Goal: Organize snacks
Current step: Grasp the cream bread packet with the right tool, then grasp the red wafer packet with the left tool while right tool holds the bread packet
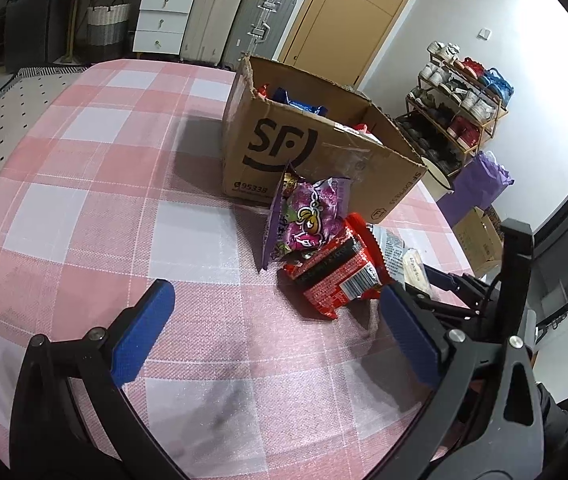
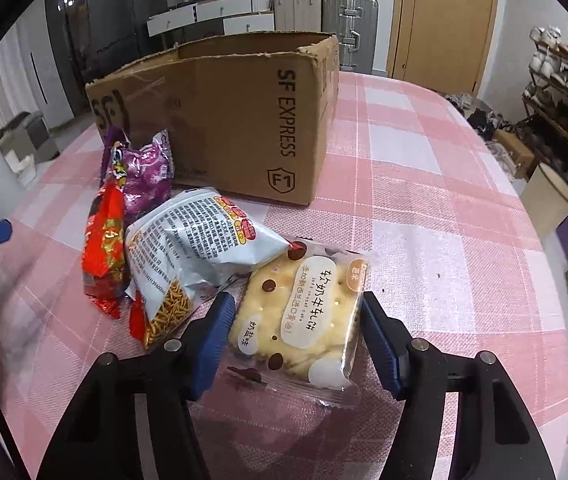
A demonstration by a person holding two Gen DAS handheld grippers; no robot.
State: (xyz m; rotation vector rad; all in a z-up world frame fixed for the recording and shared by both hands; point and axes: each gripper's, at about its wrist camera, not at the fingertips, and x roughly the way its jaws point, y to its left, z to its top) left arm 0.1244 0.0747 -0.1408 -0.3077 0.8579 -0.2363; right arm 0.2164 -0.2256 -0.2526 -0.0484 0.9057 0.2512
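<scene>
Straddling the nougat cracker pack (image 2: 304, 316) near the table's (image 2: 444, 208) edge, right gripper (image 2: 296, 344) wide with pads just beside it, pickup step I'd say; next squeeze, lift to the far SF Express box (image 2: 223, 120), left gripper (image 1: 271, 336) wide, empty

Your left wrist camera looks down along the wide-spread left gripper (image 1: 271, 330), snacks ahead and right. Your right wrist camera sits low and close behind the right gripper (image 2: 294, 338). Both share the cardboard box (image 1: 284, 148) (image 2: 223, 120) and red packet (image 1: 334, 276) (image 2: 105, 256).
</scene>
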